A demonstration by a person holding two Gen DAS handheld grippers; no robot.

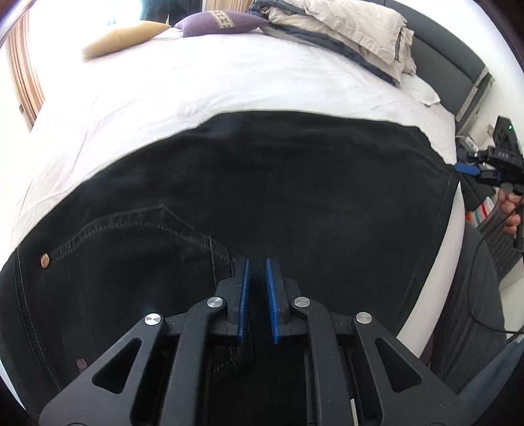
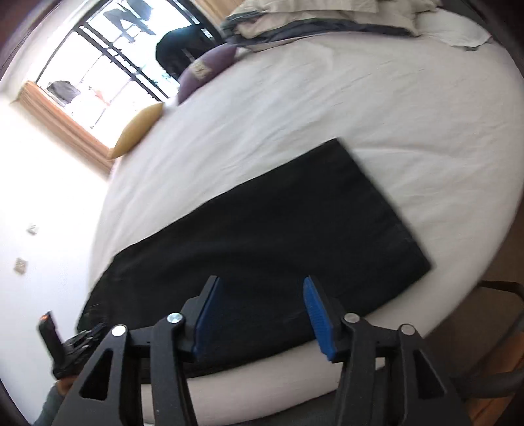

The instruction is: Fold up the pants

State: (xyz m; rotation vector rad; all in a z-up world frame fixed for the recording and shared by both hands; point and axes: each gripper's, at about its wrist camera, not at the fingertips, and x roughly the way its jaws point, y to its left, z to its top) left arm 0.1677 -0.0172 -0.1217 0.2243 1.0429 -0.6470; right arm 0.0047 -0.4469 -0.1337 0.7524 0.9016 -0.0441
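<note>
Black jeans point(image 1: 262, 183) lie flat on the white bed point(image 1: 196, 85), folded lengthwise, with a pocket and a rivet at the near left. They also show in the right wrist view point(image 2: 278, 236) as a long dark rectangle. My left gripper point(image 1: 258, 262) hovers low over the waist end, its blue pads a narrow gap apart with nothing between them. My right gripper point(image 2: 262, 285) is open wide and empty, just above the near edge of the jeans at the leg end. The right gripper also shows at the far right of the left wrist view point(image 1: 466, 168).
A tan cushion point(image 1: 121, 36) and a purple cushion point(image 1: 219, 21) lie at the far side of the bed. A pile of beige and grey bedding point(image 1: 344, 29) sits by the dark headboard point(image 1: 452, 62). A window point(image 2: 108, 65) is beyond the bed.
</note>
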